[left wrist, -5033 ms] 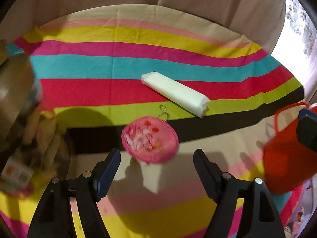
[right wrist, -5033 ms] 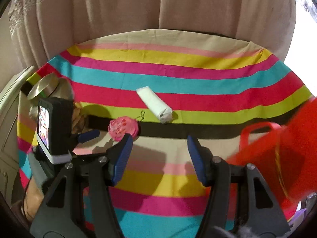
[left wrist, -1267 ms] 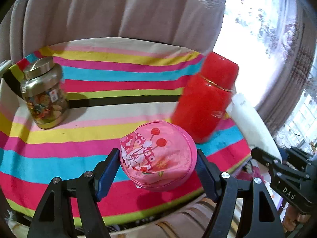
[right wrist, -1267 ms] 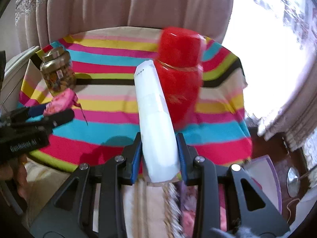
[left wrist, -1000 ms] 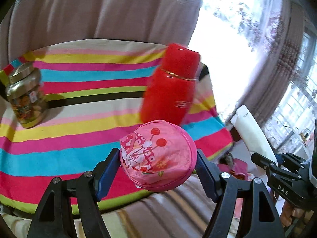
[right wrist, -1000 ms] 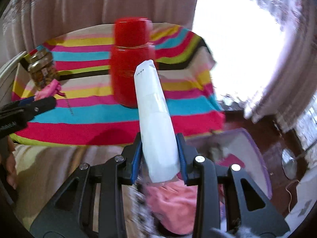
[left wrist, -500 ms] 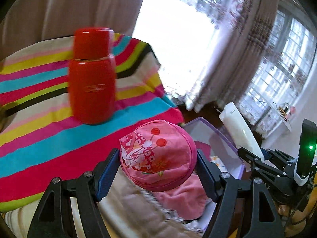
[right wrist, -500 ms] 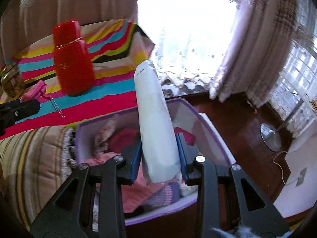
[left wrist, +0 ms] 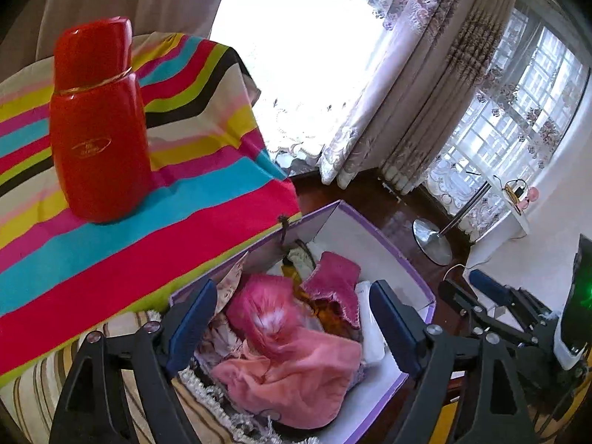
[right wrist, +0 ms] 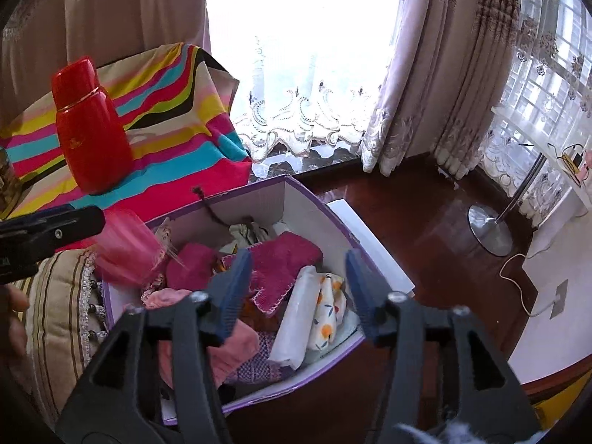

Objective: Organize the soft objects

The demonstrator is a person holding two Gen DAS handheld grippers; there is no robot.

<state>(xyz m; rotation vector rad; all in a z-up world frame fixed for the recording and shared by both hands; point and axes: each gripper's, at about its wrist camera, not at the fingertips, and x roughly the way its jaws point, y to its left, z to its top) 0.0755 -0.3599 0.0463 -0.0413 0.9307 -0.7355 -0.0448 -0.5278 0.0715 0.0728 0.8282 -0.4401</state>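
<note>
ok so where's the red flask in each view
Left wrist: the red flask stands large at upper left, upright on the striped cloth.
Right wrist: the red flask is smaller, at left above the middle, upright on the same cloth.
Shared landmark: the purple box of soft things, lower right of the flask in both views.
</note>
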